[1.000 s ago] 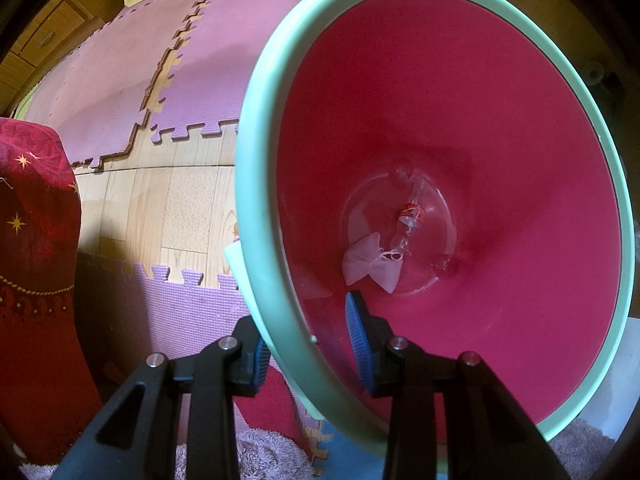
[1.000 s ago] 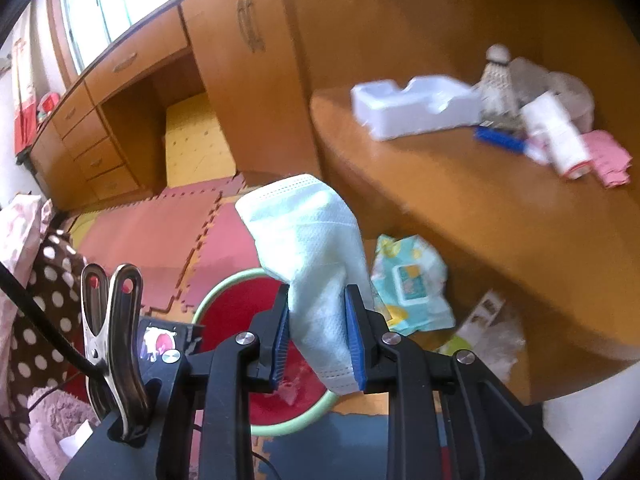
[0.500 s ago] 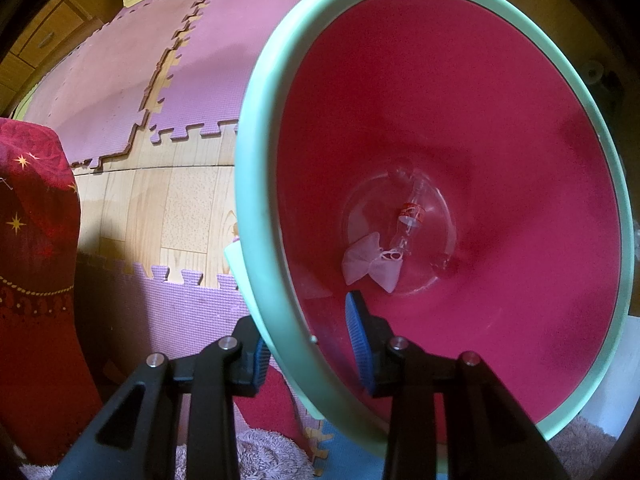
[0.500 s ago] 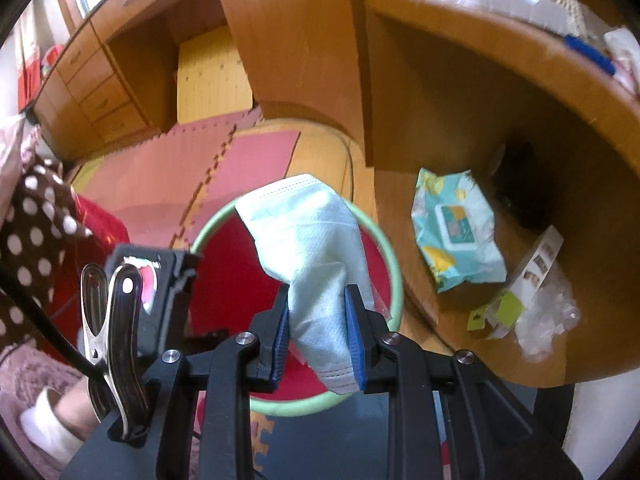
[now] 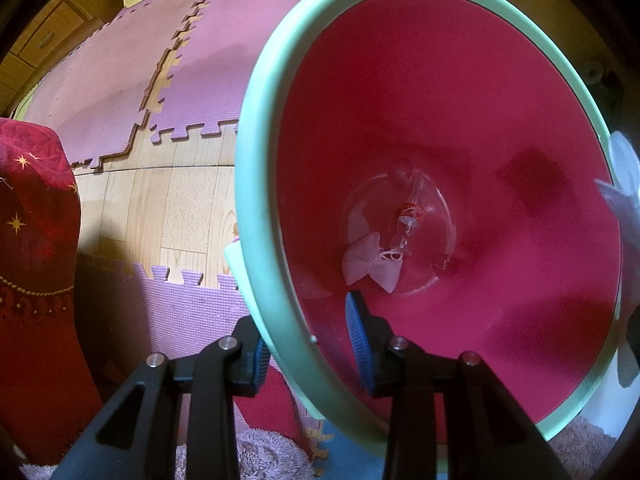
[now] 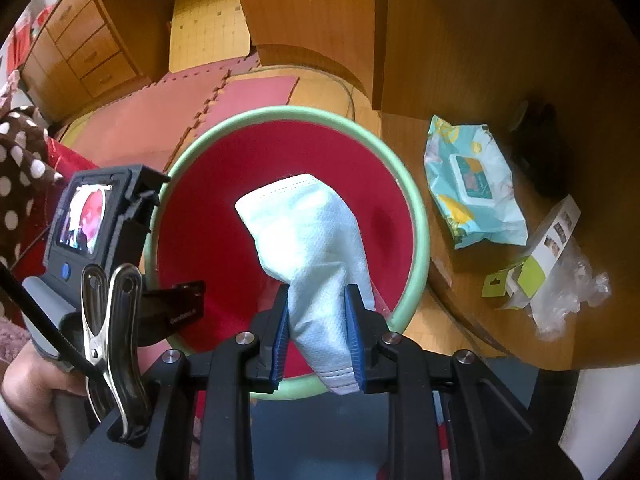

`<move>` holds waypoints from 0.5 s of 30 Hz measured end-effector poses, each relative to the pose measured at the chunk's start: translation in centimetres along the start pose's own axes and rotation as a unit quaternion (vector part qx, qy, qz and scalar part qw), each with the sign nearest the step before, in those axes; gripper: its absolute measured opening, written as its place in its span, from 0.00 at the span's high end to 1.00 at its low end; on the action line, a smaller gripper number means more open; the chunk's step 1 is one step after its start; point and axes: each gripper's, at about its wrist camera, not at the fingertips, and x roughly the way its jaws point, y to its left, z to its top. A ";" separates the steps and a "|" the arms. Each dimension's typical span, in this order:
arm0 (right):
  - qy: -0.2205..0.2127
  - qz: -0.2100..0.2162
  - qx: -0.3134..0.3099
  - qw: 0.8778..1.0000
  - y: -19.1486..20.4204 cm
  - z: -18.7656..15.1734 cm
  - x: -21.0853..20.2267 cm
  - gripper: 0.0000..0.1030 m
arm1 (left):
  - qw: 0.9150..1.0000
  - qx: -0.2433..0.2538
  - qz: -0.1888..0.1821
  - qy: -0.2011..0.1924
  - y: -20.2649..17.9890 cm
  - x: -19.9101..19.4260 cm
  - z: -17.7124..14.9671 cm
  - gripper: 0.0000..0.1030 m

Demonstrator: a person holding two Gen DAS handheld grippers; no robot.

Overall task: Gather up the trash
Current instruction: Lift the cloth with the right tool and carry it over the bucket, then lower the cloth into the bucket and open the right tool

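A bin with a red inside and a mint-green rim fills the left wrist view. My left gripper is shut on that rim, one blue pad outside and one inside. At the bin's bottom lie a white mask and a clear bottle with a red label. My right gripper is shut on a pale blue face mask, which hangs over the bin's opening. The mask's edge shows at the right border of the left wrist view.
A pack of wet wipes and a small box with clear plastic wrap lie on a low wooden shelf right of the bin. Pink and purple foam mats cover the wood floor. A red cloth stands at the left, drawers behind.
My right gripper has come down with the blue mask until it hangs over the bin. The mask's edge now shows in the left wrist view. The left gripper has not moved.
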 end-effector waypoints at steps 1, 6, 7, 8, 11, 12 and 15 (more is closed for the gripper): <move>0.001 0.001 -0.002 1.000 0.1 -0.1 0.1 0.75 | 1.000 0.000 0.000 0.000 0.1 0.0 0.0 0.65; 0.011 0.007 -0.010 1.000 0.6 -0.3 0.7 0.74 | 1.000 -0.001 0.000 0.000 0.1 0.0 0.0 0.65; 0.012 0.009 -0.010 1.000 0.6 -0.3 0.8 0.74 | 1.000 -0.001 0.000 0.000 0.0 0.0 0.0 0.65; 0.015 0.013 -0.011 1.000 0.7 -0.4 1.0 0.74 | 1.000 -0.001 0.000 0.000 0.1 0.0 0.0 0.65; 0.020 0.021 -0.010 1.000 0.7 -0.6 1.5 0.74 | 1.000 0.000 0.000 0.000 0.0 0.0 0.0 0.65; 0.022 0.026 -0.008 0.999 0.7 -0.6 1.7 0.74 | 1.000 -0.001 0.000 0.000 0.1 0.0 0.0 0.65; 0.027 0.029 -0.006 0.999 0.9 -0.8 2.2 0.74 | 1.000 -0.001 0.000 0.000 0.1 0.0 0.0 0.65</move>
